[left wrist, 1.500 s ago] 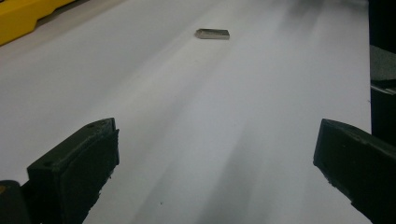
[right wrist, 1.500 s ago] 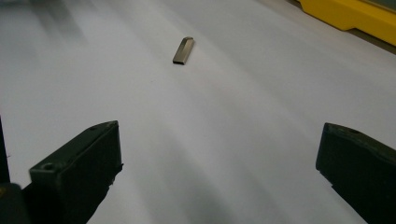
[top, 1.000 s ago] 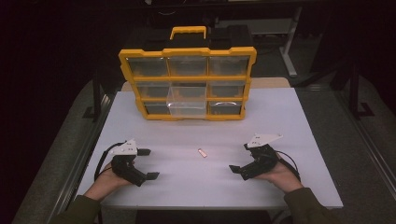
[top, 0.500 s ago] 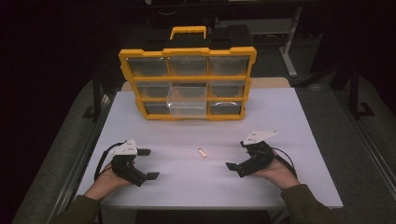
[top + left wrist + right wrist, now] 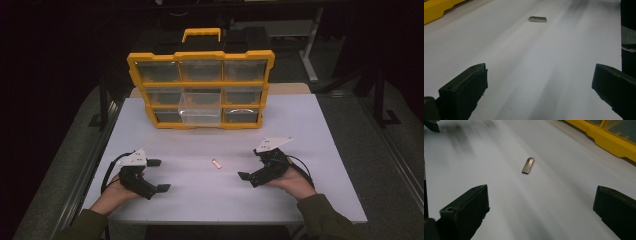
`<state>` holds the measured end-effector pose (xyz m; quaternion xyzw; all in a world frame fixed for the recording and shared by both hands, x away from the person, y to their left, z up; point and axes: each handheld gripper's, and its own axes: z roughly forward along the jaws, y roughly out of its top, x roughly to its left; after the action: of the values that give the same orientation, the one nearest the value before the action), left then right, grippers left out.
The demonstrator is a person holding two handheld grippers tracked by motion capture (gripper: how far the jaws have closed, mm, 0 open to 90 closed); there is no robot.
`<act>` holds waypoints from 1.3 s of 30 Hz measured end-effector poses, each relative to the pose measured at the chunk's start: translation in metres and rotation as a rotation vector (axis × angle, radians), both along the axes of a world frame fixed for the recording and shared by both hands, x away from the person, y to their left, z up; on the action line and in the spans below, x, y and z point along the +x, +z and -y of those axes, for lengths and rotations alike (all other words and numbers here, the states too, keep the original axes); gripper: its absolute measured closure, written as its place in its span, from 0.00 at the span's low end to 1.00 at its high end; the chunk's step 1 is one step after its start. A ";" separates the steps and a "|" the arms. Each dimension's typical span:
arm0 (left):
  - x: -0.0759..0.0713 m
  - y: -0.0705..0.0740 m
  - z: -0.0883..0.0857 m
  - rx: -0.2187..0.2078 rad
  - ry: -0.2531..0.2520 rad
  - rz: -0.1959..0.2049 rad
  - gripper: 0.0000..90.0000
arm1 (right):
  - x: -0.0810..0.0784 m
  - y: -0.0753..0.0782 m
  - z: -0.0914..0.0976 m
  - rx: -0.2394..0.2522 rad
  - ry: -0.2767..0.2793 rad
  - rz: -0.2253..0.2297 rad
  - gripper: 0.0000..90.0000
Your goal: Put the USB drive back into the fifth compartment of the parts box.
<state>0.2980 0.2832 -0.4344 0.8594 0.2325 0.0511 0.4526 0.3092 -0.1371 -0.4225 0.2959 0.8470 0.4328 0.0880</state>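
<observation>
Olive sleeves; black fingers [image 5: 464,92] (grey plates, black cables).

Your small flat stick [image 5: 527,165] looks like brushed metal, dull-shiny; the worktop [image 5: 310,130] is smooth matt white; the organizer [image 5: 200,90] is glossy yellow plastic.

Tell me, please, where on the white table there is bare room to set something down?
The white table is mostly bare: a wide strip between the yellow organizer and both grippers, and its side margins. The middle front is tighter, where the small metal piece lies between the left gripper and right gripper, both open.
</observation>
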 end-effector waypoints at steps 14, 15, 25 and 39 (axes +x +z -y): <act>0.000 0.000 0.000 0.001 -0.004 0.001 0.00 | 0.006 0.003 -0.005 0.006 0.002 0.002 0.00; 0.000 0.000 0.000 0.001 -0.004 0.001 0.00 | 0.006 0.003 -0.005 0.005 0.002 0.002 0.00; 0.001 -0.004 0.000 0.013 -0.004 -0.007 0.00 | 0.010 0.005 -0.010 0.008 0.005 -0.002 0.00; -0.001 -0.003 0.003 0.009 -0.004 -0.005 0.00 | 0.017 0.009 -0.015 0.010 0.010 -0.007 0.00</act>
<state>0.2967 0.2807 -0.4371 0.8619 0.2318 0.0491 0.4484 0.3266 -0.1219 -0.4136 0.2939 0.8464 0.4366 0.0813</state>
